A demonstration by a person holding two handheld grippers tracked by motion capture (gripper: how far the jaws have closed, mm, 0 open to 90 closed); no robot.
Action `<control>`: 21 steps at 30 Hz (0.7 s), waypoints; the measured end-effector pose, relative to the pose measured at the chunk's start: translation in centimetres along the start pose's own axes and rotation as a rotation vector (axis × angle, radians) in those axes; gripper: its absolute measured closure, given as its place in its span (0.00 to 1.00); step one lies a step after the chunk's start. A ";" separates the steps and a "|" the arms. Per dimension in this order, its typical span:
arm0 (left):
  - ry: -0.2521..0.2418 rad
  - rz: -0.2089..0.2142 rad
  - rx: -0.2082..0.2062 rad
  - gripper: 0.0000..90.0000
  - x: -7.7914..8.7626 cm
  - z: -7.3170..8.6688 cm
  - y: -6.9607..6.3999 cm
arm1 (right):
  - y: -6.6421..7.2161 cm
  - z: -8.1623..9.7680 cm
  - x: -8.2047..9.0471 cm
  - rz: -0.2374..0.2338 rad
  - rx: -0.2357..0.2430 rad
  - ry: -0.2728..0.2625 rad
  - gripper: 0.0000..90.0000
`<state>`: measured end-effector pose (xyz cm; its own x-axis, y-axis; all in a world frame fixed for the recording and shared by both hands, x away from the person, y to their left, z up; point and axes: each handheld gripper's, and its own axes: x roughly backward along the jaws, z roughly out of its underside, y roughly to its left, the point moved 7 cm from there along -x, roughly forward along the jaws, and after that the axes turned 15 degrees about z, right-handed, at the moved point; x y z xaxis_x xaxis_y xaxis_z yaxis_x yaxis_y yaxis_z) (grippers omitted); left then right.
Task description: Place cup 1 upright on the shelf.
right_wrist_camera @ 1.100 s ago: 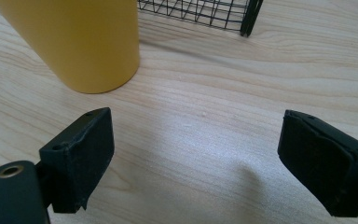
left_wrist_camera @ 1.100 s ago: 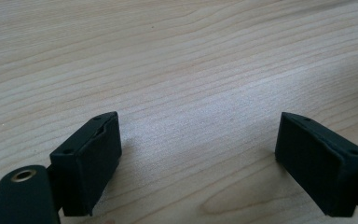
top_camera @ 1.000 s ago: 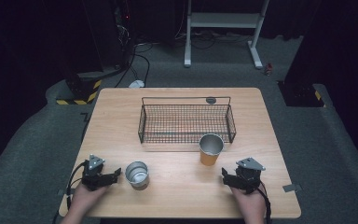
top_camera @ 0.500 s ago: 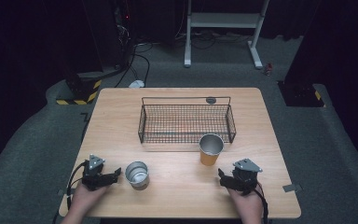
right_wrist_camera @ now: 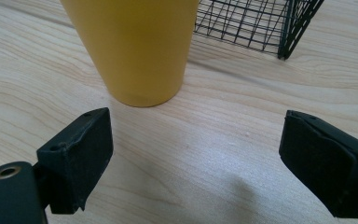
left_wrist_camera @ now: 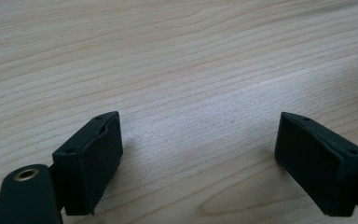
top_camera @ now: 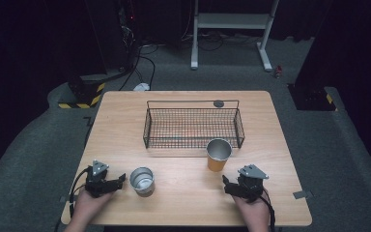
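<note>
Dark floor and cabling surround a pale wooden counter (top_camera: 125, 121), on which a wire basket (top_camera: 193, 124) stands empty at the centre of the frame. Nothing has yet been grasped — the yellow cup (top_camera: 218, 154) stands upright just below the basket's lower right corner, and the silver cup (top_camera: 141, 180) stands lower left of it. The right gripper (top_camera: 232, 186) is held released, jaws wide, aimed at the yellow cup from nearby, while the left gripper (top_camera: 118, 180) is likewise released just beside the silver cup — so, by judgement, every grasp and any placing in the basket remains to be done.
</note>
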<state>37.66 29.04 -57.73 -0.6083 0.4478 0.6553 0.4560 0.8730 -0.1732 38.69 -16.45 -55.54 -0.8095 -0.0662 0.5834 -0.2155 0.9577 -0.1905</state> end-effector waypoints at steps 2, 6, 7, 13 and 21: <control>-0.002 0.000 -0.001 0.18 0.0 0.0 0.0 | 0.1 -0.1 0.0 -0.003 0.005 -0.005 0.11; -0.003 -0.001 -0.004 0.18 0.0 0.0 0.0 | 0.3 -0.1 0.0 -0.006 0.010 -0.012 0.11; -0.003 0.000 -0.004 0.18 0.0 0.0 0.0 | 0.3 -0.2 0.0 -0.007 0.009 -0.013 0.11; -0.004 0.006 0.000 0.18 0.0 0.0 0.0 | 0.7 -0.2 0.0 -0.018 0.009 -0.014 0.11; -0.001 0.008 -0.003 0.17 -0.1 -0.1 -0.1 | 1.1 -0.5 0.0 -0.024 0.018 -0.026 0.11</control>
<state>37.74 28.93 -57.75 -0.6055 0.4549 0.6530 0.4629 0.8688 -0.1760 38.73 -15.22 -55.37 -0.8178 -0.0964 0.5674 -0.2444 0.9507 -0.1907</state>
